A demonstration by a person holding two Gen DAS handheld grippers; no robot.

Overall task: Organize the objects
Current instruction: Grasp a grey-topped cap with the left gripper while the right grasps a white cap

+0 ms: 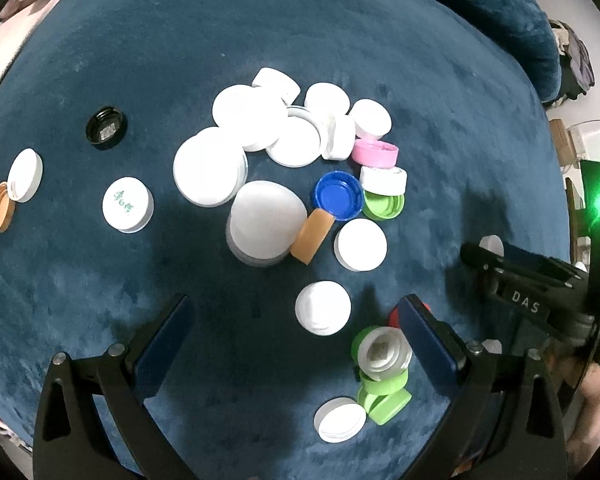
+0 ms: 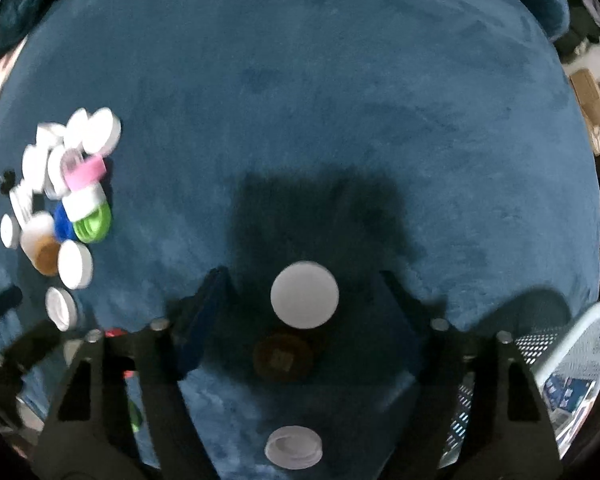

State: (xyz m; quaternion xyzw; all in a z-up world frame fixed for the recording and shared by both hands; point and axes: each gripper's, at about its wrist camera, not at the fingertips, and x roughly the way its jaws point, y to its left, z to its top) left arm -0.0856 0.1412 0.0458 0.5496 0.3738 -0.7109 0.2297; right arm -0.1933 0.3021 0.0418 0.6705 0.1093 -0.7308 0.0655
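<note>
Left wrist view looks down on a dark blue velvety surface (image 1: 100,300), with a bright room edge at far right. Bottle caps (image 1: 284,152) are heaped at centre frame; round, they have no long axis, some lying top up, some hollow up. The left hand-held gripper (image 1: 296,344) stands wide open, empty. In the right wrist view, the right hand-held gripper (image 2: 304,316) straddles a white cap (image 2: 305,294) lying flat at lower centre, pads clear of it.

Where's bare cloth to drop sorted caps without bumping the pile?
Free: the wide blue velvet cloth beyond the round white cap, right of the heap. Crowded: the white lid cluster around the blue plastic cap, and the green caps.
</note>
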